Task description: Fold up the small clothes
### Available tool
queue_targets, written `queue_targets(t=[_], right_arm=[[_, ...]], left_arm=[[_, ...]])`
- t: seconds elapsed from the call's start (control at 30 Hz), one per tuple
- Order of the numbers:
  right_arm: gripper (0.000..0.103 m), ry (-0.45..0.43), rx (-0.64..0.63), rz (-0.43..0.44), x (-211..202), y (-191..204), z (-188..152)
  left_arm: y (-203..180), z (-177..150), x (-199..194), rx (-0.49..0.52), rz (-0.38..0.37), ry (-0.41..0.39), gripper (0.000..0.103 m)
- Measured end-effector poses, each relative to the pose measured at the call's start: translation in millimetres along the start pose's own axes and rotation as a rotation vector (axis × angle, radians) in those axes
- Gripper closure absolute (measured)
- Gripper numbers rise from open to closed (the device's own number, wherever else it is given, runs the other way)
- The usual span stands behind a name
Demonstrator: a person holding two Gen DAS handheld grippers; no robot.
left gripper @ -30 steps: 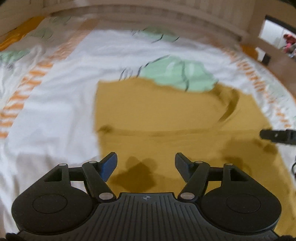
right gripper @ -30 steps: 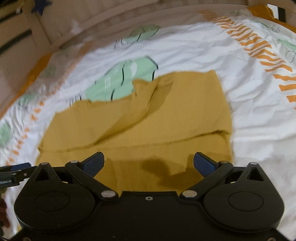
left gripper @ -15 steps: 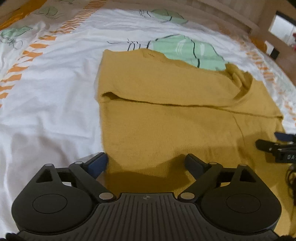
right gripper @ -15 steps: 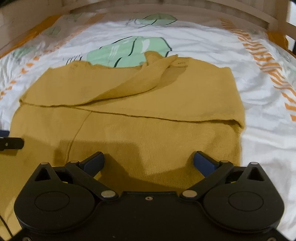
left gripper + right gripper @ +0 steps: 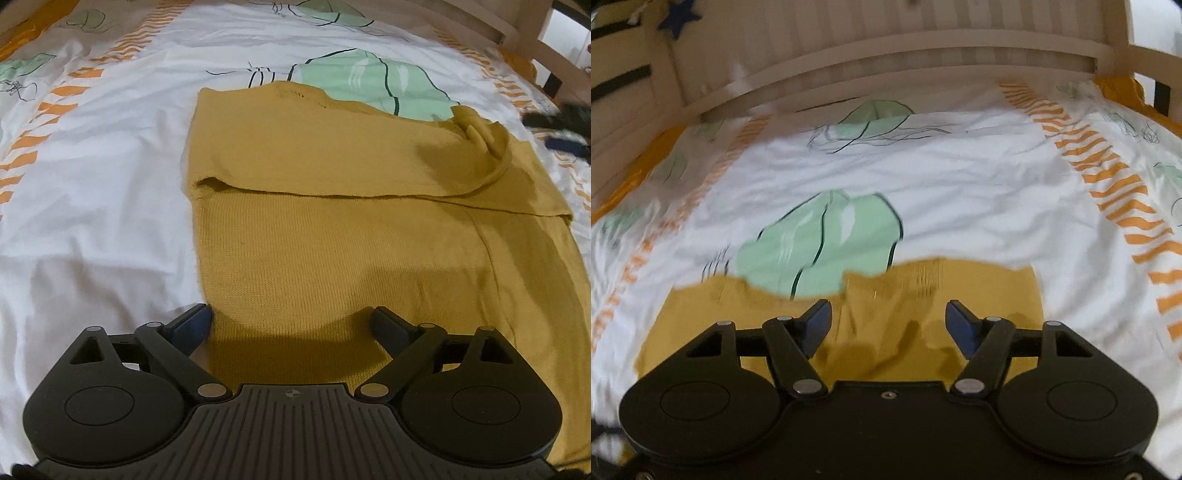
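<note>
A mustard-yellow knit garment [image 5: 332, 229] lies flat on the bed, its far part folded over toward me with a fold edge across the middle. My left gripper [image 5: 291, 325] is open and empty, low over the garment's near left edge. My right gripper [image 5: 888, 317] is open and empty, raised over the garment's far part [image 5: 923, 291]; the view is blurred. The right gripper also shows as a dark blur at the far right of the left wrist view [image 5: 569, 125].
The white bed sheet [image 5: 92, 184] has green leaf prints [image 5: 369, 85] and orange stripes [image 5: 1115, 184]. A wooden slatted bed rail [image 5: 886, 55] runs along the far side. Bare sheet lies left of the garment.
My right gripper has lifted and moved toward the garment's far edge, its jaws a little narrower. My left gripper has stayed low at the near left edge, still open.
</note>
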State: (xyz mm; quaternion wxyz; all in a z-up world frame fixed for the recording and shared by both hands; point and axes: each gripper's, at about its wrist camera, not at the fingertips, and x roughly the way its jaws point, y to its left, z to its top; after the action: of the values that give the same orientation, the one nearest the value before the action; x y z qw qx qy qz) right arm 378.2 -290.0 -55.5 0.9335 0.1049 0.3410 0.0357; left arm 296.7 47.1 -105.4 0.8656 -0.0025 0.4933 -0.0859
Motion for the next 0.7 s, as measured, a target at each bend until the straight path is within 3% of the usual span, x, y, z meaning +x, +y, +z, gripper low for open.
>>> queue_targets(t=[0.07,0.13,0.2,0.27,0.47,0.57,0.7], right_arm=[[0.034,0.013,0.027,-0.003,13,-2,6],[0.046,0.049,0.044,-0.009,29,-2,7],[0.079,0.101,0.084,0.018,41,-6,4],[0.092,0.124,0.142,0.04,44,-11,-1],[0.092,0.0,0.095,-0.012,-11,-21,-12],[0.092,0.046,0.071,-0.028,-28,-34,-24],[0.083,0.101,0.093,-0.035,-33,-46,-31]], left_arm=[[0,1,0,-0.001,0.0,0.001,0.009],[1,1,0,-0.007,-0.003,0.004,0.009],[3,2,-1,-0.014,-0.007,0.006,0.01],[4,3,-1,-0.018,-0.01,0.008,0.009],[6,3,-1,-0.034,-0.018,0.006,0.009],[5,3,-1,-0.033,-0.013,0.004,0.009],[4,2,-1,-0.027,-0.008,0.001,0.009]])
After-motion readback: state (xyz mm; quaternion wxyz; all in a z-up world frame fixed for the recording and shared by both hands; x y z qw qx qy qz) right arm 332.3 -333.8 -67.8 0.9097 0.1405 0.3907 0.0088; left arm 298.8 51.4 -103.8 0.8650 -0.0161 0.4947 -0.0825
